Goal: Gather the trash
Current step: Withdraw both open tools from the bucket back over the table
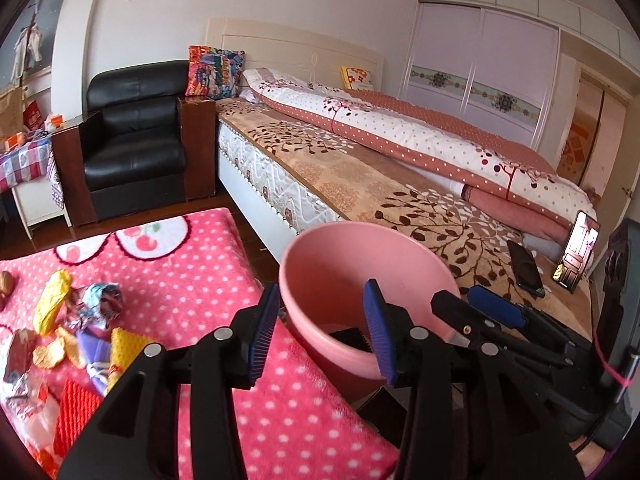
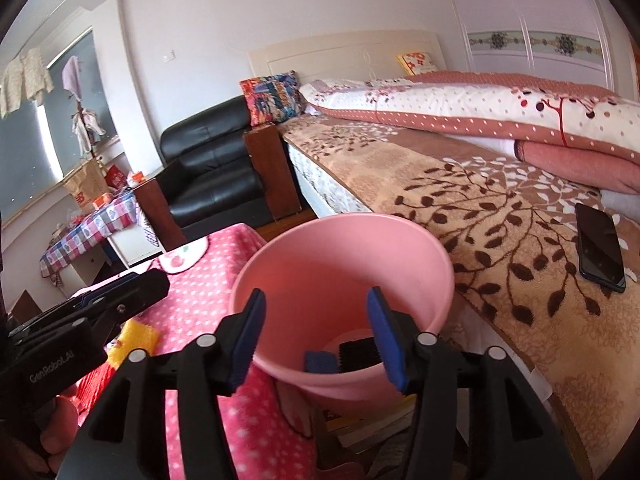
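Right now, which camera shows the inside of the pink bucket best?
The right wrist view: the pink bucket sits centred, its bottom visible with dark items inside. The left wrist view shows it off-centre, its bottom mostly hidden.

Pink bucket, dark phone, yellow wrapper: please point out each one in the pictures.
Pink bucket [image 2: 340, 256]: right wrist view, on its inner back wall.
Dark phone [image 2: 599, 247]: right wrist view, on its black screen.
Yellow wrapper [image 1: 51, 300]: left wrist view, on its crumpled middle.

open jaws over pink bucket [image 2: 340, 264]
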Demonstrator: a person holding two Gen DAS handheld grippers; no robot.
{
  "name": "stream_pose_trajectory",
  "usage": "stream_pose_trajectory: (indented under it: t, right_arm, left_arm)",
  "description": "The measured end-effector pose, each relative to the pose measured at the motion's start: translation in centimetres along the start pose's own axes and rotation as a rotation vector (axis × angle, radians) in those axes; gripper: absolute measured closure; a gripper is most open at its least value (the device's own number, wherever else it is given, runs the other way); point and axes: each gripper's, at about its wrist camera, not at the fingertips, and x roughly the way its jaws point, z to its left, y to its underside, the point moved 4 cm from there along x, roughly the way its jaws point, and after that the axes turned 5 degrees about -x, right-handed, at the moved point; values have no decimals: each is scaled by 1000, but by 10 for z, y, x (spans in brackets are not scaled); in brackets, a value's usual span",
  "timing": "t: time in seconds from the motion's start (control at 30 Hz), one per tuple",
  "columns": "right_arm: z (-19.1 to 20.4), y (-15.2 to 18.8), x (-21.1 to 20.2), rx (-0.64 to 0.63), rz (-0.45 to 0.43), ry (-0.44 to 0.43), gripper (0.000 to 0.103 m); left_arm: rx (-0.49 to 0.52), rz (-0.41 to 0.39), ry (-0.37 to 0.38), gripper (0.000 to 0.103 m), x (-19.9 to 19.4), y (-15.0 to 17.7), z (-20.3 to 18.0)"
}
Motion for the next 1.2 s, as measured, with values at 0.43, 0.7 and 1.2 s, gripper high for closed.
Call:
stream_pose_trajectory:
  t: [0.43,0.7,1.2]
  right_arm:
    - [47,12,-23,-42,1,-51,44]
    - [83,24,-31,-102,-2,-84,44]
    - [139,50,-26,-163,54,-182,44]
  left_arm:
    - [-31,-26,-56,59,-44,11,29]
    - [-46,-26,-94,59,-65,27,49]
    - [-109,-57,-222,59,-122,53,120]
